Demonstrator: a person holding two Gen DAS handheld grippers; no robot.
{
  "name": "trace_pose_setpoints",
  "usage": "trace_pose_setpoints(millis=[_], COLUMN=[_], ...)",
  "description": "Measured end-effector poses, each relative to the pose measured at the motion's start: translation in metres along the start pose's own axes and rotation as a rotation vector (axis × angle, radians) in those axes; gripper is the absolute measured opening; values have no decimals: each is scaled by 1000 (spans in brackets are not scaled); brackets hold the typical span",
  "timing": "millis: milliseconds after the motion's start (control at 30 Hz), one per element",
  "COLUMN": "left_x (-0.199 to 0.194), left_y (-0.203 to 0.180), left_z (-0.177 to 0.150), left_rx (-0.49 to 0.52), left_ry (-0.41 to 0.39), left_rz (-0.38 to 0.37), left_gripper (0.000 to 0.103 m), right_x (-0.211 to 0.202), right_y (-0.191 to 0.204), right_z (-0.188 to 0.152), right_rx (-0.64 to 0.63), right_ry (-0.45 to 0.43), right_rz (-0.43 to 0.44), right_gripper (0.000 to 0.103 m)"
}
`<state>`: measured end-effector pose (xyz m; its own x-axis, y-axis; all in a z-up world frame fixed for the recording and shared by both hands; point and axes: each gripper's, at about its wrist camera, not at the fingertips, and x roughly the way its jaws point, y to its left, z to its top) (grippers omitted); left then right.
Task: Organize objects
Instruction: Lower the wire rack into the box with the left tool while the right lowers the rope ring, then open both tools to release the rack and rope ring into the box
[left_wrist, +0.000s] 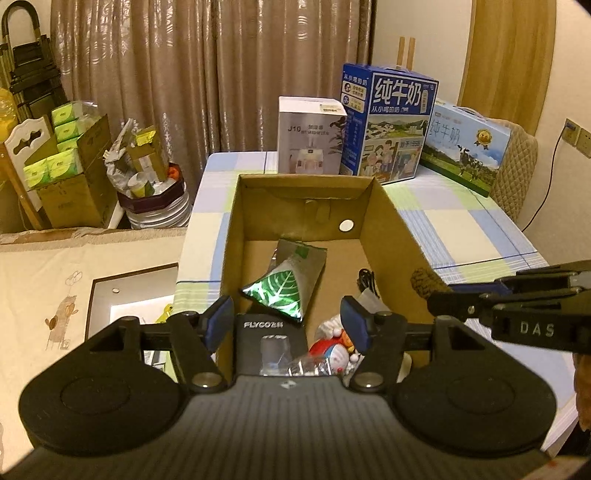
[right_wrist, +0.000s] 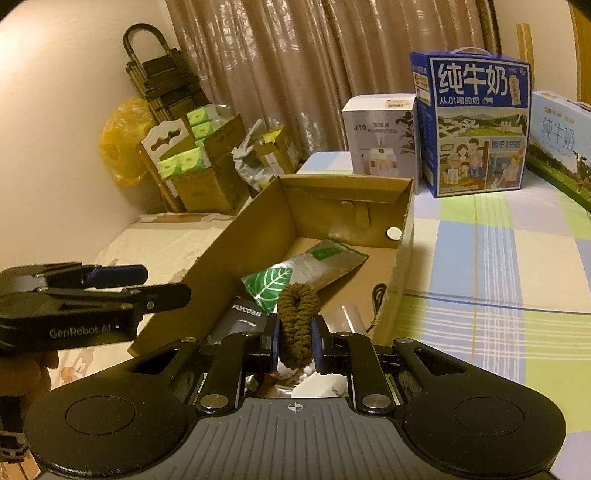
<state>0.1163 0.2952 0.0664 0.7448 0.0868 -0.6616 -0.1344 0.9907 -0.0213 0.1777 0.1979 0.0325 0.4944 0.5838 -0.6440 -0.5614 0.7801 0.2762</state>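
Note:
An open cardboard box (left_wrist: 393, 221) (right_wrist: 240, 254) sits on a checked cloth. Inside lie a green leaf-print pouch (left_wrist: 291, 284) (right_wrist: 295, 269), a black FLYCO box (left_wrist: 271, 341) (right_wrist: 243, 315), a blue-and-red cartoon toy (left_wrist: 334, 350) and a black cable (left_wrist: 367, 280). My left gripper (left_wrist: 288, 323) (right_wrist: 155, 286) hangs open over the box's near end, holding nothing. My right gripper (right_wrist: 295, 343) (left_wrist: 443, 306) is shut on a brown braided rope loop (right_wrist: 297, 325) (left_wrist: 424, 282), held above the box's near right corner.
Behind the box stand a white J10 carton (left_wrist: 312, 140), a blue milk carton (left_wrist: 388, 122) and a pale-blue milk carton (left_wrist: 465, 147). A cream quilt (left_wrist: 55, 295) lies left. Tissue packs in cartons (left_wrist: 66, 166) and a full bin (left_wrist: 147, 184) crowd the curtain corner.

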Motion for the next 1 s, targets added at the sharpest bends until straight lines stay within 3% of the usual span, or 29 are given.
trace_pose_setpoints(millis=[167,233,300,667,900,1000], left_x=[-5,-6,-8,-19,-39,-50], left_y=[3,4,5,3,-8,-14], left_z=[-6,-8,-10,-24,-30,-36], left_rx=[-1,-1,4,15,0,-10], left_ry=[4,3,3,-12,-26,-36], left_rz=[14,20,31,59,55,59], left_gripper=[71,76,81,102,102,102], right_x=[1,3,3,-13,-37,-53], right_y=[2,-1,-4,-9,2,14], right_z=[1,3,4,-3,-14,-22], right_rx=[42,77,109,153,131,84], right_ry=[-20,-25,-42,-50,-39,-37], right_rz=[21,46,45,13,-1,-48], right_gripper=[17,51,61,61,61,61])
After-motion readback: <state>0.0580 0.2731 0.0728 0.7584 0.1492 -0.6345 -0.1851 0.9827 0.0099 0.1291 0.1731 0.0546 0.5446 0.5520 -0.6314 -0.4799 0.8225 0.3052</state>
